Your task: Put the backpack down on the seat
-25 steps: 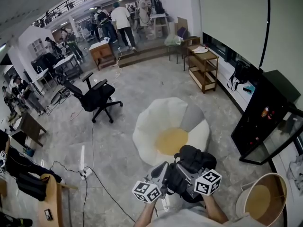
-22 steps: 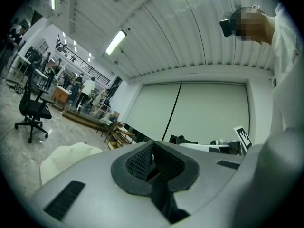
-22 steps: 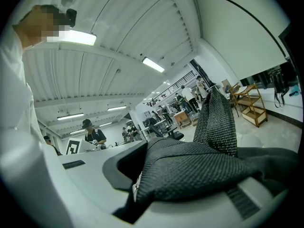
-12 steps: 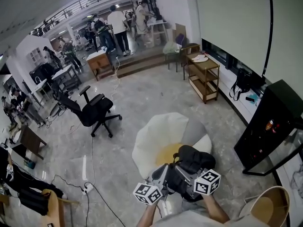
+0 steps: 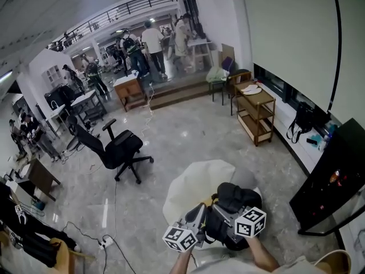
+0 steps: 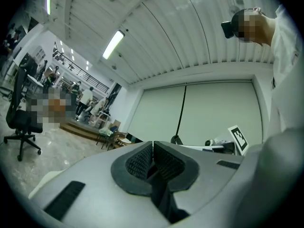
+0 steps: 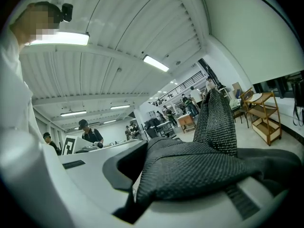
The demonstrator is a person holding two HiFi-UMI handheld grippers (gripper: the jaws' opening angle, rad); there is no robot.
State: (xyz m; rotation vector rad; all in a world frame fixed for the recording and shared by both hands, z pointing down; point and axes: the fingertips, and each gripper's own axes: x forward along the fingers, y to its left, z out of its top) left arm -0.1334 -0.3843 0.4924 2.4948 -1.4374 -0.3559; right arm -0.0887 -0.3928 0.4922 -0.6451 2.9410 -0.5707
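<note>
Seat (image 5: 191, 188) near; backpack (image 5: 236, 200) in right tongs (image 7: 183, 175)

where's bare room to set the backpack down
The white seat is bare on its left and far side, between the backpack and the office chair. The floor toward the wooden shelf is open too. Crowded: the desks at left.

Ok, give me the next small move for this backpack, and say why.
Probably ease the backpack forward over the white seat middle before lowering: the right gripper is clamped on its strap, and the bag appears held over the seat's near edge only.
</note>
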